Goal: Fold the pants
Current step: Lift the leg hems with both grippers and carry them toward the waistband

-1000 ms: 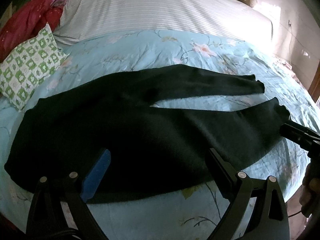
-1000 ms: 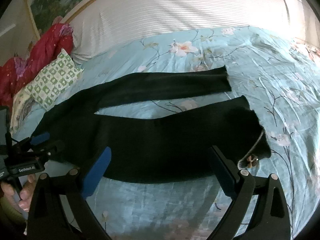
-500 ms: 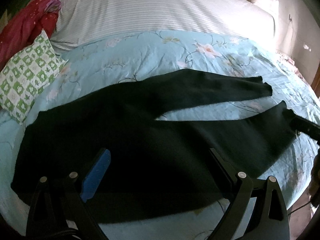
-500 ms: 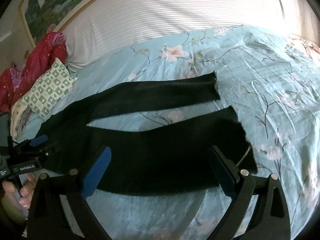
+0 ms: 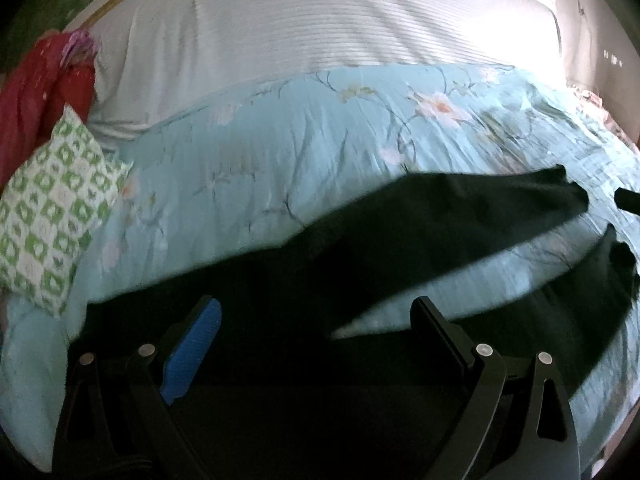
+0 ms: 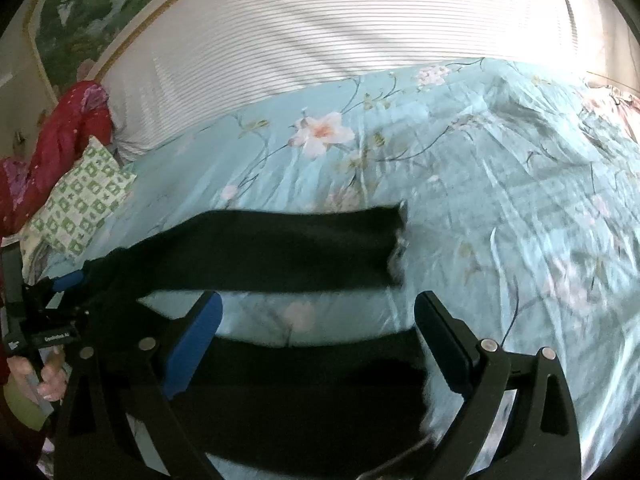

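Black pants lie spread flat on a light blue floral quilt, waist to the left, two legs reaching right in a V. My left gripper is open, low over the waist and crotch area. My right gripper is open, low over the near leg close to its cuff; the far leg lies just beyond. The left gripper also shows at the left edge of the right wrist view, by the waist. A tip of the right gripper shows at the right edge of the left wrist view.
A green and white patterned pillow lies at the left of the bed beside red bedding. A white striped cover fills the far half of the bed. The bed's near edge lies just below both grippers.
Both grippers have moved forward and down toward the pants, which now fill the lower part of both views. Jaws stay open. The pants have not moved.
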